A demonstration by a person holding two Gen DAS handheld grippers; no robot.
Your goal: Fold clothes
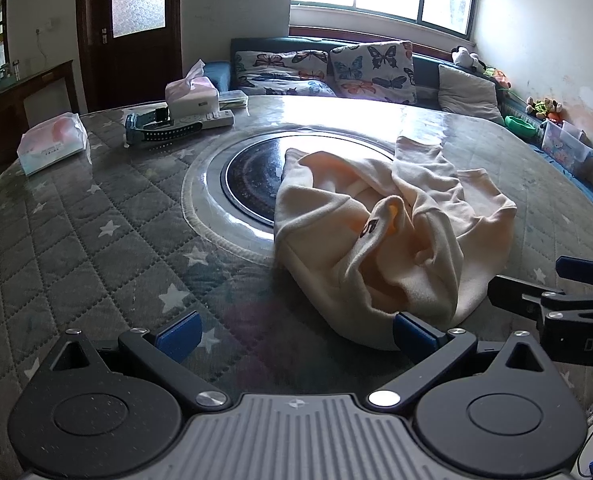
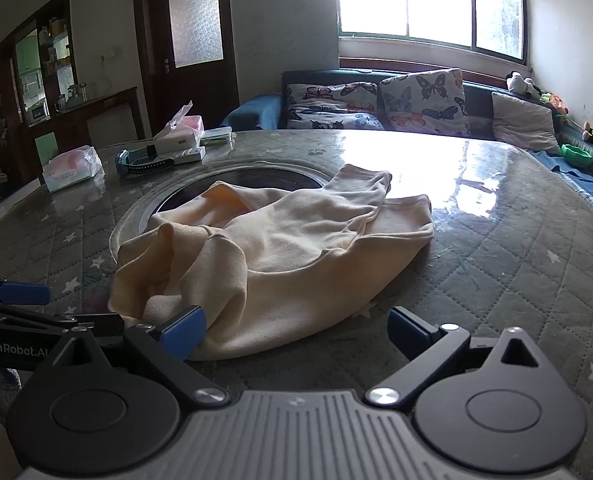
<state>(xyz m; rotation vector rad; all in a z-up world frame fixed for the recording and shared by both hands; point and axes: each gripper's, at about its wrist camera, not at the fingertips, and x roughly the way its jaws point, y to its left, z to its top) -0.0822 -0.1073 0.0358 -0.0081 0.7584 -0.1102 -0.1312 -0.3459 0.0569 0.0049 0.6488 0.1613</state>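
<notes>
A cream garment (image 1: 392,236) lies crumpled on the quilted round table (image 1: 96,240), partly over a dark glass disc (image 1: 252,172) at its middle. My left gripper (image 1: 296,334) is open and empty, just short of the garment's near edge; its right fingertip (image 1: 414,334) touches the cloth. In the right wrist view the garment (image 2: 280,252) lies in a heap with a sleeve pointing away. My right gripper (image 2: 296,332) is open and empty at the garment's near edge, its left fingertip (image 2: 184,330) against the cloth. Each gripper shows at the edge of the other's view.
At the table's far left lie a tissue pack (image 1: 52,142), a tissue box (image 1: 192,98), a power strip and a watch-like strap (image 1: 152,126). Behind the table stands a sofa with butterfly cushions (image 1: 372,68) and toys under a window. A dark door stands at back left.
</notes>
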